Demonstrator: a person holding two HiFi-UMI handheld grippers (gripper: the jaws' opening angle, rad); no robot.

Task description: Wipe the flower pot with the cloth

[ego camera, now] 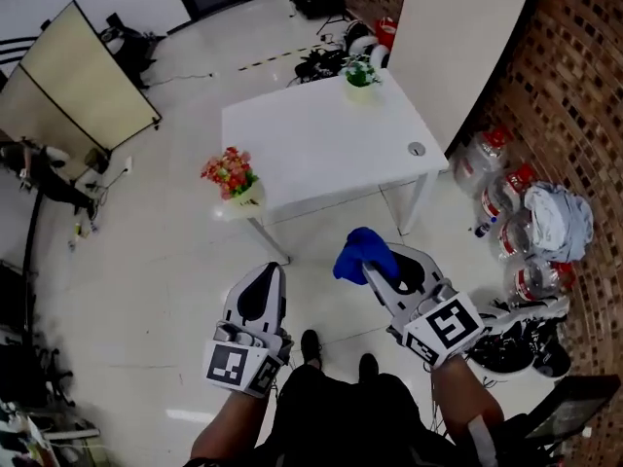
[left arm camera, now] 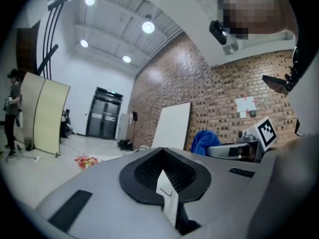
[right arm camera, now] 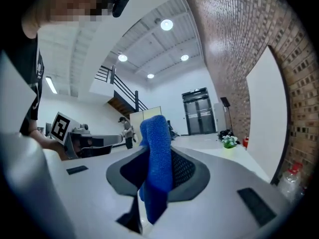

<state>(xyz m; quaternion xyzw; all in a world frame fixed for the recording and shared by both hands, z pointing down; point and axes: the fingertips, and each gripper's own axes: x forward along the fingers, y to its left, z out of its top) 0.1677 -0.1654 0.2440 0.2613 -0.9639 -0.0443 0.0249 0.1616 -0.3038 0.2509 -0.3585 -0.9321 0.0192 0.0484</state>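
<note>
A blue cloth (ego camera: pixel 362 253) hangs bunched from my right gripper (ego camera: pixel 375 266), whose jaws are shut on it; in the right gripper view the cloth (right arm camera: pixel 157 168) stands up between the jaws. My left gripper (ego camera: pixel 265 270) is shut and holds nothing, low at the left. Both are held over the floor, short of the white table (ego camera: pixel 321 154). A small pot of green and white flowers (ego camera: pixel 360 74) stands at the table's far edge, also in the right gripper view (right arm camera: pixel 229 142). A pot of red flowers (ego camera: pixel 232 176) sits at the table's near left corner.
Plastic bottles and bags (ego camera: pixel 516 202) lie along the brick wall at the right. A white board (ego camera: pixel 458 37) leans behind the table. A folding screen (ego camera: pixel 83 86) stands far left, cables and gear (ego camera: pixel 326 58) beyond the table. A person (left arm camera: pixel 12 108) stands by the screen.
</note>
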